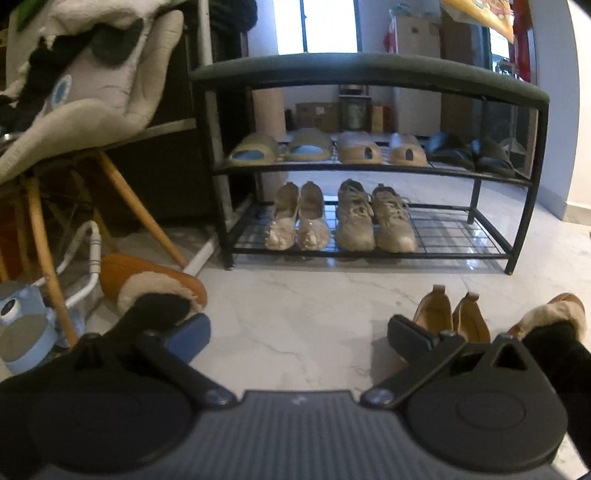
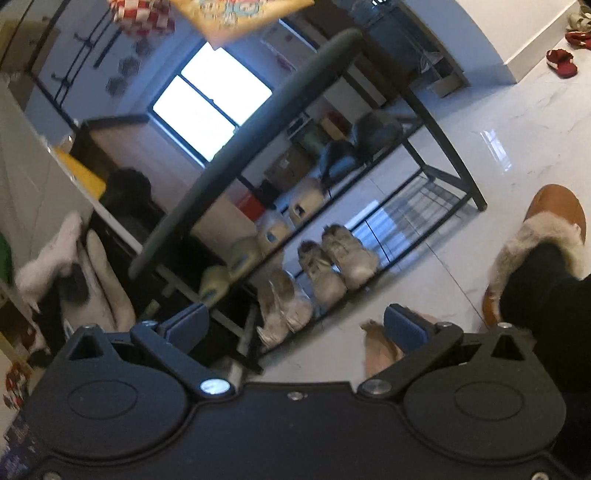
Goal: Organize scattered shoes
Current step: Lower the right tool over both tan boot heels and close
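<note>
Big black shoe rack (image 1: 369, 70) dead ahead, bottom shelf holding grey sneakers (image 1: 373, 218) beside beige flats (image 1: 297, 218). Tan loafers (image 1: 450, 314) loose on the marble floor (image 1: 295, 314). Left gripper (image 1: 297, 334) spread wide, empty; right gripper (image 2: 295, 326) likewise, pinching nothing.

legible text: none in either view
yellow printed cloth (image 2: 236, 14), hanging above and ahead of the tool: cartoon pattern, no letters readable
brown cardboard boxes (image 1: 317, 116) behind the black metal shoe rack (image 1: 369, 70): markings too blurred
shoes on rack shelves: no brand marks made out
gripper bodies: no labels seen
</note>
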The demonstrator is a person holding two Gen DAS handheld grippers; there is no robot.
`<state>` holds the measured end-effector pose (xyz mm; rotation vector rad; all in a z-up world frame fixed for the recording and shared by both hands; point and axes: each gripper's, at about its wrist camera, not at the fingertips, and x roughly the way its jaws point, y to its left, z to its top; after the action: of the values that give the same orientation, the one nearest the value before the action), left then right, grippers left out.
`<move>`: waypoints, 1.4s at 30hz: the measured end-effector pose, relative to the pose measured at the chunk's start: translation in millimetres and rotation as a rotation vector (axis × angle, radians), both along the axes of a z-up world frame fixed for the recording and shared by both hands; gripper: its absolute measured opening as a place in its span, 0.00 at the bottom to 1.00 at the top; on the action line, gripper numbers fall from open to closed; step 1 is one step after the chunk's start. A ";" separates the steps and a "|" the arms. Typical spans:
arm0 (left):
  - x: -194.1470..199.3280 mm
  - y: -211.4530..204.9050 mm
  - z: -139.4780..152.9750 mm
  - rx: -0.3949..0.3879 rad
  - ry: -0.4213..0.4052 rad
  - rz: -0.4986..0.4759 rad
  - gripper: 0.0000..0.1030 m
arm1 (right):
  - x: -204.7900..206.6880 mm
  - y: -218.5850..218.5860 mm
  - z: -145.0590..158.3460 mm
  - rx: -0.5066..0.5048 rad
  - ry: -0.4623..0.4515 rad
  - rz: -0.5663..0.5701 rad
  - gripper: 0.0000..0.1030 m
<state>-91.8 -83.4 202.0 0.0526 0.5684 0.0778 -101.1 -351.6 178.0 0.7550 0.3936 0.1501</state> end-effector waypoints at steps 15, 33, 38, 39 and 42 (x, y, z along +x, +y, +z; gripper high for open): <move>34.7 -4.7 -13.7 0.000 0.091 -0.054 0.99 | 10.9 46.0 -0.5 -0.236 0.031 0.073 1.00; 115.5 18.4 -95.5 -0.040 0.210 -0.047 0.99 | 66.3 64.0 -59.3 -0.372 0.202 0.137 0.98; 143.4 42.0 -120.4 -0.198 0.359 -0.034 0.99 | 118.1 66.7 -80.5 -0.418 0.290 0.139 0.87; 146.5 44.2 -123.8 -0.215 0.377 -0.033 0.99 | 130.6 67.9 -88.1 -0.431 0.305 0.143 0.84; 150.9 46.9 -131.3 -0.213 0.380 -0.037 0.99 | 164.0 69.8 -111.2 -0.443 0.358 0.149 0.60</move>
<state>59.1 -36.5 70.7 -0.1326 0.9520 -0.0304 62.9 -281.9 66.8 0.3114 0.7944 0.0619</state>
